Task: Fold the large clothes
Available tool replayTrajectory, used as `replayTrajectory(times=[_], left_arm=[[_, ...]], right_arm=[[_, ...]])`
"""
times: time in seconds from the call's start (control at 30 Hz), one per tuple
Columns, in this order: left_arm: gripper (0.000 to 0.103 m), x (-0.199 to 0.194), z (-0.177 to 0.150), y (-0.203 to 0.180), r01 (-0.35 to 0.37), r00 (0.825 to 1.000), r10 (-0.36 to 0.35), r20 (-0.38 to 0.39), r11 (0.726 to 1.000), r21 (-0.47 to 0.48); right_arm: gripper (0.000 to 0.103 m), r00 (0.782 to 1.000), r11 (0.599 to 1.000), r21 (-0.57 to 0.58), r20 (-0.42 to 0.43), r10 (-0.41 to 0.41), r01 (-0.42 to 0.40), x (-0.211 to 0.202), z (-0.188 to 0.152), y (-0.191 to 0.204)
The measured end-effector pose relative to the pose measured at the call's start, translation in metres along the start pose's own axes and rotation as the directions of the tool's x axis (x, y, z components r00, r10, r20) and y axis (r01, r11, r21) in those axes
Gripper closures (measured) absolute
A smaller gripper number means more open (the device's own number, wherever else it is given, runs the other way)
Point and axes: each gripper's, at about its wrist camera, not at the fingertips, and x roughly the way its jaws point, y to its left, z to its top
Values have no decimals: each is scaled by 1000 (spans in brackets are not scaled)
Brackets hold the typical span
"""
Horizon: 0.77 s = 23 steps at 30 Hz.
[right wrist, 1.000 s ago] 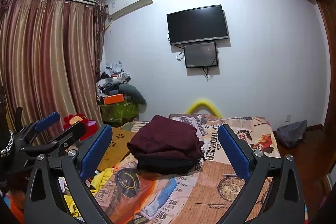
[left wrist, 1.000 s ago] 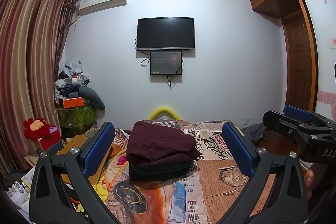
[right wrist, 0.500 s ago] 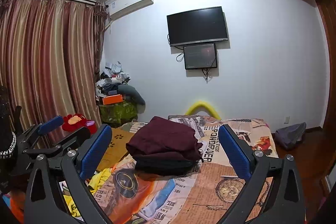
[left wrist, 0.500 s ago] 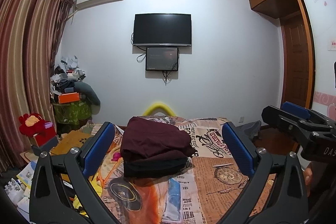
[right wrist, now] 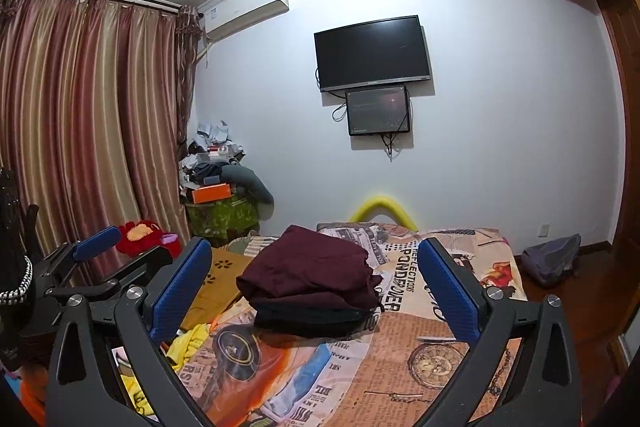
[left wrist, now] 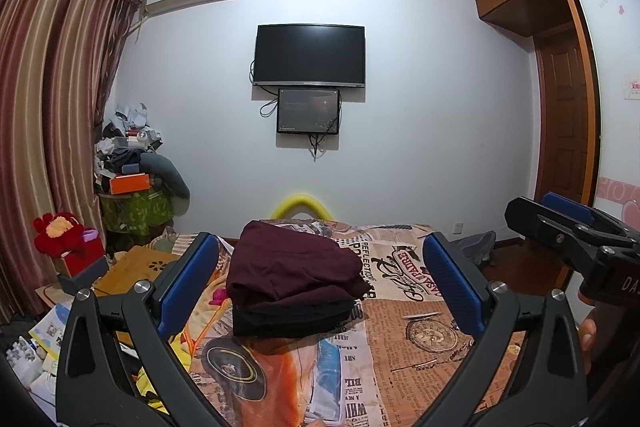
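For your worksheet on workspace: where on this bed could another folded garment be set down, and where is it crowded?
Free: the bedspread right of the folded stack, and the strip in front of it. Crowded: the bed's left edge, with yellow cloth and papers.

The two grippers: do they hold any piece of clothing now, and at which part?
Nothing is held. The left gripper and the right gripper are both open and empty, above the bed. The folded clothes lie on it untouched.
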Motion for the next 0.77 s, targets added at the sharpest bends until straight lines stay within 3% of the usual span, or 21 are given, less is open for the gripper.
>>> replayTrajectory(times=[0.77], left_arm=[[0, 3, -1, 2, 6, 1000, -6, -15, 1000, -8]], right_arm=[[0, 1000, 1000, 6, 1, -8, 8, -2, 0, 1]])
